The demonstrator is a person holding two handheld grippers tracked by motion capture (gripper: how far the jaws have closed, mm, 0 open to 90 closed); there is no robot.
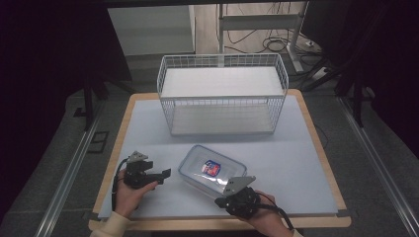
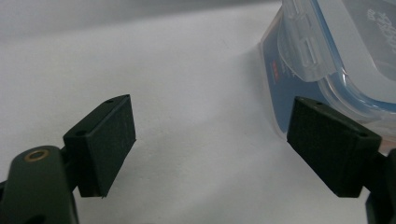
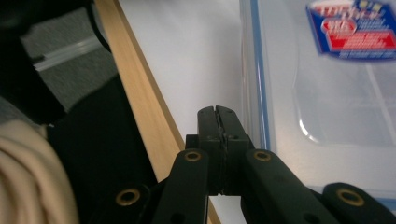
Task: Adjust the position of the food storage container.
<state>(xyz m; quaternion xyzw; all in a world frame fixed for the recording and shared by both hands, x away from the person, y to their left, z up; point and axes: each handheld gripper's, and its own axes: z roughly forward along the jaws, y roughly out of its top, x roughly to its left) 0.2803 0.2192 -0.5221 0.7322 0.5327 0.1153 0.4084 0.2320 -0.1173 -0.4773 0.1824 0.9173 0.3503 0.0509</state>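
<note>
Right gripper view: right claw (image 3: pixel 218 116) clenched, empty, beside the container (image 3: pixel 327 84); left claw (image 2: pixel 210 149) released.

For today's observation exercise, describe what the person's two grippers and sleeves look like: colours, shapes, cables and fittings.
Both grippers are black. The left gripper and the right gripper each carry a grey three-cornered plate on top and trail a black cable. The jaws end in flat, rectangular black pads with small holes, and the jaw arms show brass-coloured round fittings. The person wears cream sleeves.
</note>
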